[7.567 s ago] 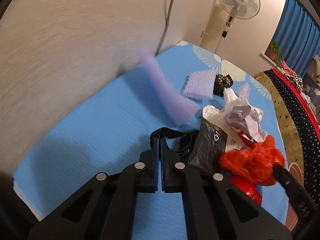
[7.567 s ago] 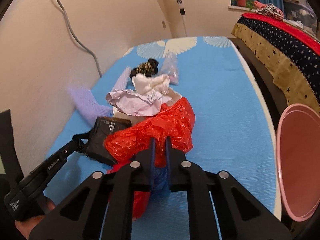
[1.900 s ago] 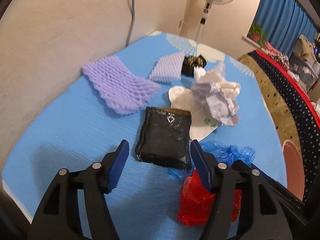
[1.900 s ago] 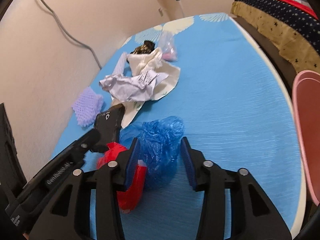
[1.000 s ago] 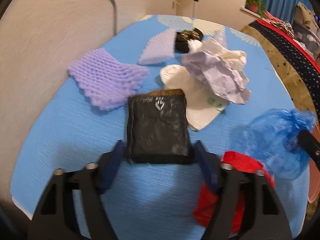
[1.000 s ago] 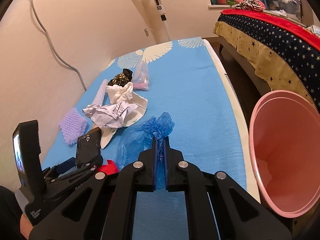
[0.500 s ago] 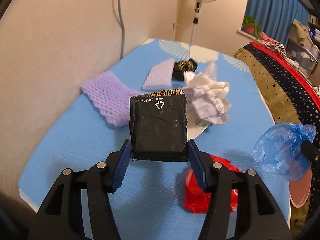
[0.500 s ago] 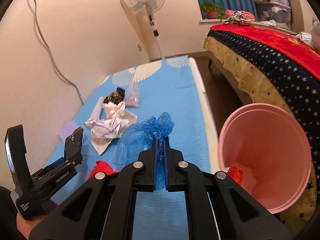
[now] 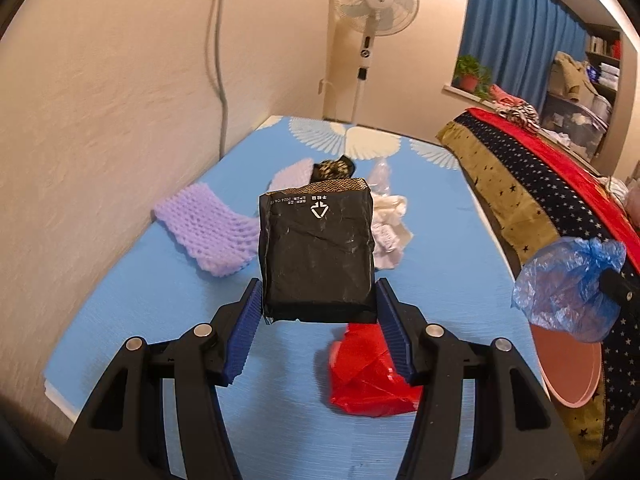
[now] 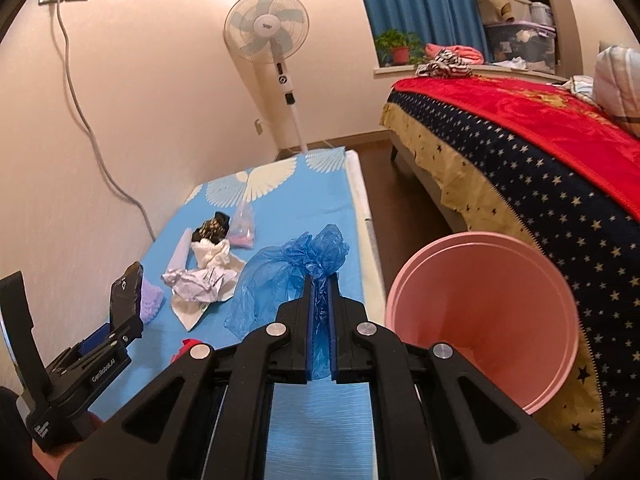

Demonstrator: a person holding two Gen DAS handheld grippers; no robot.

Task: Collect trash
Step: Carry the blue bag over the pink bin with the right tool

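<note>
My left gripper (image 9: pixel 318 300) is shut on a black foil packet (image 9: pixel 316 248) and holds it above the blue mat (image 9: pixel 168 320); the packet also shows in the right wrist view (image 10: pixel 127 292). My right gripper (image 10: pixel 320 280) is shut on a crumpled blue plastic bag (image 10: pixel 292 276), lifted above the mat's right edge; the bag shows in the left wrist view (image 9: pixel 568 284) too. A pink bin (image 10: pixel 480 320) stands on the floor just right of the mat. A red plastic bag (image 9: pixel 368 376) lies on the mat below the packet.
On the mat lie purple foam netting (image 9: pixel 204 228), crumpled white paper (image 10: pixel 200 284), a dark wrapper (image 10: pixel 212 226) and a clear bag (image 10: pixel 242 228). A bed with a starred cover (image 10: pixel 540 184) stands to the right. A fan (image 10: pixel 268 28) stands at the back wall.
Both grippers have risen and carried their loads higher. The right gripper with the blue bag has moved toward the pink bin, which now shows more fully.
</note>
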